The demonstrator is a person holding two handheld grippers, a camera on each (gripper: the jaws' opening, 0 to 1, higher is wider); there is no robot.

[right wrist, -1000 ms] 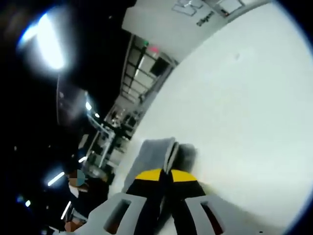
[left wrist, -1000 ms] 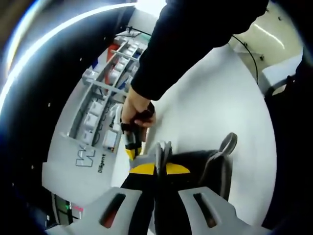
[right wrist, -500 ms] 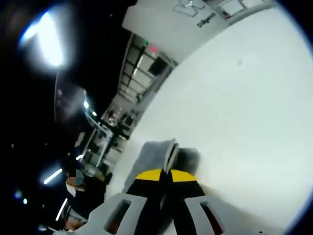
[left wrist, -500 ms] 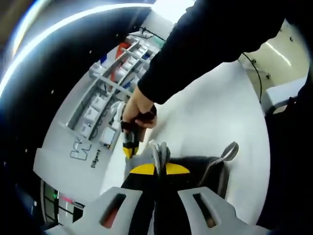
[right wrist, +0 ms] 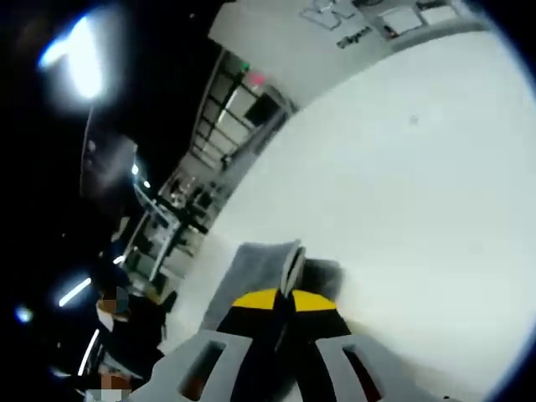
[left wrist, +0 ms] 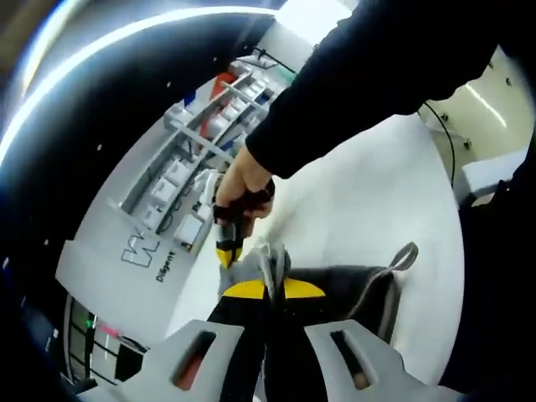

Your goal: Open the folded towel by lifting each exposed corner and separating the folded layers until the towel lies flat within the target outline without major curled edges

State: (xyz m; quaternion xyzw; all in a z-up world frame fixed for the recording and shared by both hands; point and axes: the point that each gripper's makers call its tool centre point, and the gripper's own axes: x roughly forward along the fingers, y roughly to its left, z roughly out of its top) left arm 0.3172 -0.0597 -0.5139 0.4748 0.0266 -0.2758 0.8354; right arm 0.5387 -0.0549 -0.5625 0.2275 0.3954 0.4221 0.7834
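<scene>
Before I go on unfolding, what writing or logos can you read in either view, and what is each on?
"DiAgent", as best it reads, beside a blocky logo mark on the white panel in the left gripper view.
Same wording on the white panel in the right gripper view: too blurred to read.
Labels on the shelf bins: too small to read.

Left gripper view sits low and close over the white tabletop (left wrist: 377, 201), rolled, facing a white wall panel with grey lettering (left wrist: 142, 251) and the person's dark sleeve (left wrist: 368, 75). Right gripper view, also close and tilted, faces across the same tabletop toward that panel. Both share the folded grey towel (right wrist: 260, 264) at their jaws.
</scene>
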